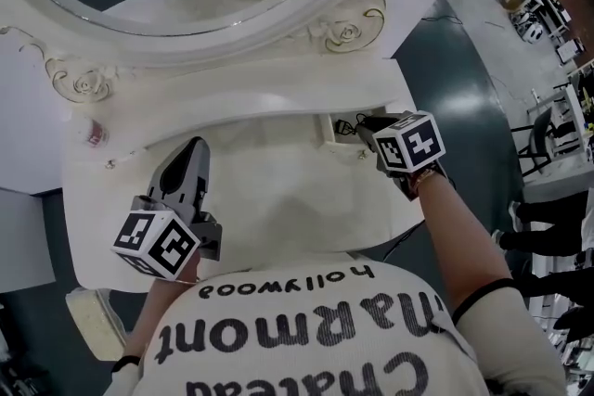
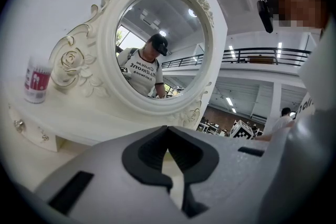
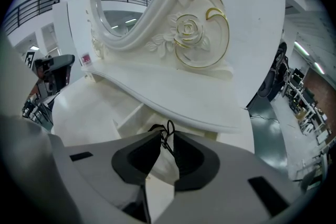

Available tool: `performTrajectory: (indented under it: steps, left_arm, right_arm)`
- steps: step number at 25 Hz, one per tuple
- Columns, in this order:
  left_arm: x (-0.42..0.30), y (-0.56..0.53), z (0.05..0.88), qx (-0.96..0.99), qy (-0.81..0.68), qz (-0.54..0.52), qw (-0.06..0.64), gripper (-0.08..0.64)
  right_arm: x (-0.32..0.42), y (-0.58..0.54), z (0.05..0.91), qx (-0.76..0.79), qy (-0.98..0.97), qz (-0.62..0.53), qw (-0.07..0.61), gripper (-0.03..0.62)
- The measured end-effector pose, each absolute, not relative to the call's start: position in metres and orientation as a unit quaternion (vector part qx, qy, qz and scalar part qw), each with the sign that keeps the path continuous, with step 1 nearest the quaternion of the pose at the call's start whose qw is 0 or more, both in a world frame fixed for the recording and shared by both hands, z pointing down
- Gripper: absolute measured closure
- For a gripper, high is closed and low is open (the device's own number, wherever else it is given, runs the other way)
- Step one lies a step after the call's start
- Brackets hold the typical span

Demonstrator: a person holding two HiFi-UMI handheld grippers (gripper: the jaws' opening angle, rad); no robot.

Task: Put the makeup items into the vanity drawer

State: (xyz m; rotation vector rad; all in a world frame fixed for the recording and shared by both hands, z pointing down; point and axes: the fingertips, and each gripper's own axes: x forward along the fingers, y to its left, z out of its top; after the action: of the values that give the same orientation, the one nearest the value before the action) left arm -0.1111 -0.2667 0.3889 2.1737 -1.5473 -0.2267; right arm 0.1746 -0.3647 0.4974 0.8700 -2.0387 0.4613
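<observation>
Makeup jar [image 1: 94,134] with a pink label stands far left on the white vanity's [image 1: 278,199] shelf. My left gripper [image 1: 192,148] hovers over the near tabletop, jaws together on nothing. At right, my right gripper [image 1: 360,125] pinches a thin black looped cord [image 3: 167,131] just above the small open drawer [image 1: 327,130].
</observation>
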Motion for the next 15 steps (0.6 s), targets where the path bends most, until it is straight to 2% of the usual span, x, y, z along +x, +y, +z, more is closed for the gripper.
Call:
performTrajectory:
  steps: [15]
  left_arm:
    - [-0.066, -0.24, 0.387, 0.767, -0.594, -0.076, 0.23, 0.552]
  right_arm:
    - [0.184, -0.362, 0.488, 0.3, -0.847, 0.168, 0.406, 0.497]
